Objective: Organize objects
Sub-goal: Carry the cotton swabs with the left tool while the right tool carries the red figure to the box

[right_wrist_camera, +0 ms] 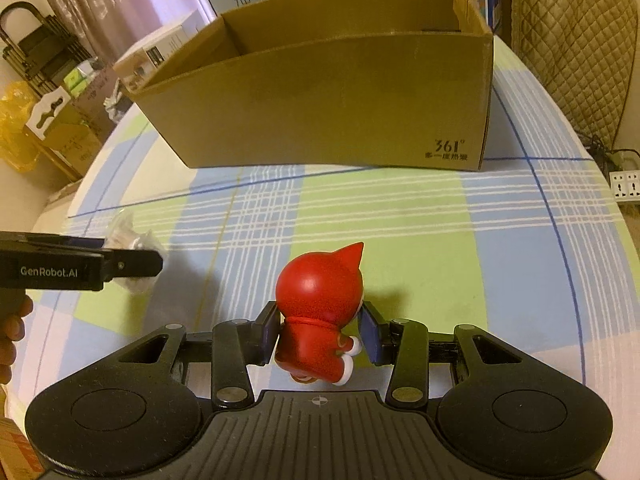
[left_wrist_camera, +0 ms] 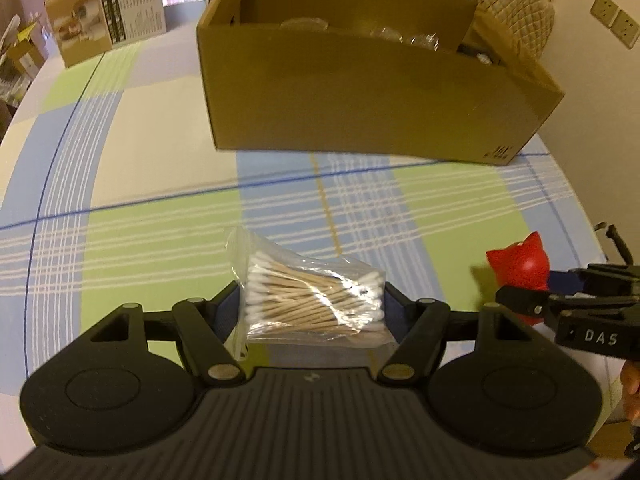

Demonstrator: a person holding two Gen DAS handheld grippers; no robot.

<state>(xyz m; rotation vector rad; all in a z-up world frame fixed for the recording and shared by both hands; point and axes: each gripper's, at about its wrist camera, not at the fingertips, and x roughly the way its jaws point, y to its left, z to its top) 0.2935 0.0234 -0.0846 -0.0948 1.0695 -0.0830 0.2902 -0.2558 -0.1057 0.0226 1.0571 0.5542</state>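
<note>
— Cotton swabs in a clear plastic bag: is that what your left gripper has?

— Yes. Your jaws there are drawn in against the two ends of the bag, and the pads press on the plastic. The swabs have pale wooden sticks with white tips, bundled crosswise between the jaws. The bag is crinkled and catches glare, and its loose top sticks up toward the left. From the right wrist view it is only a pale blur behind that gripper's finger.

— And your right gripper?

— Its jaws are closed about halfway onto a red figurine, with the blue pads against its body on either side. It is glossy red with a big round head, one pointed ear showing at the upper right, and small white hands and feet. You see it from behind. In the left wrist view its head shows above the right gripper's finger.

— Where does all this sit?

— Both things are at the near part of the worktop, which wears a checked cloth of blue, green and cream. The bag is to the left of the figurine, near it but apart. Beyond them stands an open cardboard box, printed "361°" at its lower right corner. Something clear lies inside, but I cannot tell what. A smaller printed carton stands well to the left.
</note>
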